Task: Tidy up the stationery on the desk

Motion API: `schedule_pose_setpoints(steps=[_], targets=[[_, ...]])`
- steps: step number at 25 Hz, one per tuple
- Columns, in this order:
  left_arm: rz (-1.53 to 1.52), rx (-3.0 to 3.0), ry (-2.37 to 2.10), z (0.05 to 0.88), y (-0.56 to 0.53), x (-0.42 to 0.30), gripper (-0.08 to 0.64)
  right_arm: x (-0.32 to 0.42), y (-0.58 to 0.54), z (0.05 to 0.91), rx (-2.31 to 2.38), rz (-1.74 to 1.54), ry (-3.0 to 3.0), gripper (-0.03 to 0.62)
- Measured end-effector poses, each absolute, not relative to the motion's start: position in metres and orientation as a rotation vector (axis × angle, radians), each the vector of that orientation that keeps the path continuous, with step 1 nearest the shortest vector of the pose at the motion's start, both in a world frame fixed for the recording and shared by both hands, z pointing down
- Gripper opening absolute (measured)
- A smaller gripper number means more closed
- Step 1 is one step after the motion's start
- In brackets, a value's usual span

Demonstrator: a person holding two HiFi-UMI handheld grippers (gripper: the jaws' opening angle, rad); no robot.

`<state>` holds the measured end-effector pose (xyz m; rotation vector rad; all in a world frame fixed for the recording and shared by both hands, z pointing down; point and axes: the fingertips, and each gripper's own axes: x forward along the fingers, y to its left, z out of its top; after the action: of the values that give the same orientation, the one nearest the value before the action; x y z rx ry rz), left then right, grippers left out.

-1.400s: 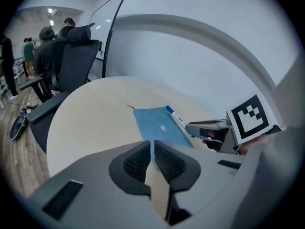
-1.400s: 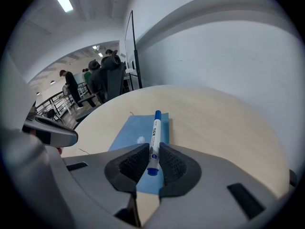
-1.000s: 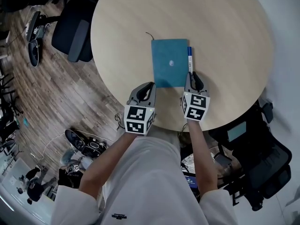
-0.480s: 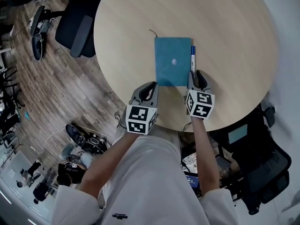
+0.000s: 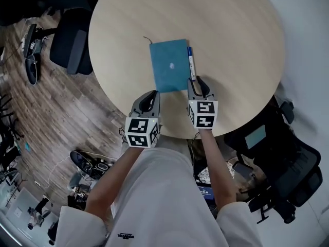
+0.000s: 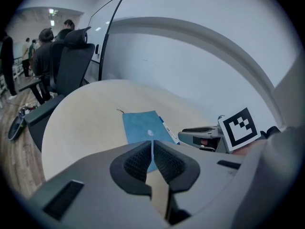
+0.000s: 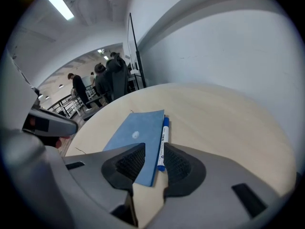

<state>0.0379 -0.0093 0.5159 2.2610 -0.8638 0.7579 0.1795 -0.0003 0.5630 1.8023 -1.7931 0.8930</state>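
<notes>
Near the middle of the round worktop (image 5: 231,35) — a blue notebook (image 5: 168,66), closed and flat, with a thin cord (image 5: 147,38) trailing from its far left corner. Tight against its 3 o'clock edge, a white pen (image 5: 191,63) with blue ends, parallel to that edge.

At 6 o'clock of the notebook, by the near left corner: left gripper (image 5: 152,94), angled down and away, jaws shut pad to pad on nothing, tips just beside that corner.

At 6 o'clock of the pen: right gripper (image 5: 198,81), angled down the same way, jaws just been opening and now parted. Along those jaws, the pen's near end and the notebook's near right corner visible in the gap, pads pressing on neither. Tips resting on the worktop or hovering just over it — impossible to tell.

Off the worktop at 9 o'clock, a dark office chair (image 5: 69,40) on a wood floor (image 5: 46,112). Past the far rim in both gripper views, a few people (image 7: 107,78), small and distant.
</notes>
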Motion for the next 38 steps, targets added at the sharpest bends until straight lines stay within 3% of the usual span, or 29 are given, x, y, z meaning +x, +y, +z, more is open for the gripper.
schedule_pose_setpoints(steps=[9,28,38], targets=[[0.708,2.366,-0.724,0.450,-0.009,0.042,0.031,0.162,0.015,0.476,1.836,0.714,-1.887,0.054],[0.432,2.639,-0.505,0.254,0.009,0.007,0.031,0.071,0.048,0.245,2.033,0.571,-2.217,0.054],[0.439,2.653,-0.429,0.249,0.044,-0.006,0.031,0.036,0.072,0.236,2.133,0.430,-2.106,0.051]])
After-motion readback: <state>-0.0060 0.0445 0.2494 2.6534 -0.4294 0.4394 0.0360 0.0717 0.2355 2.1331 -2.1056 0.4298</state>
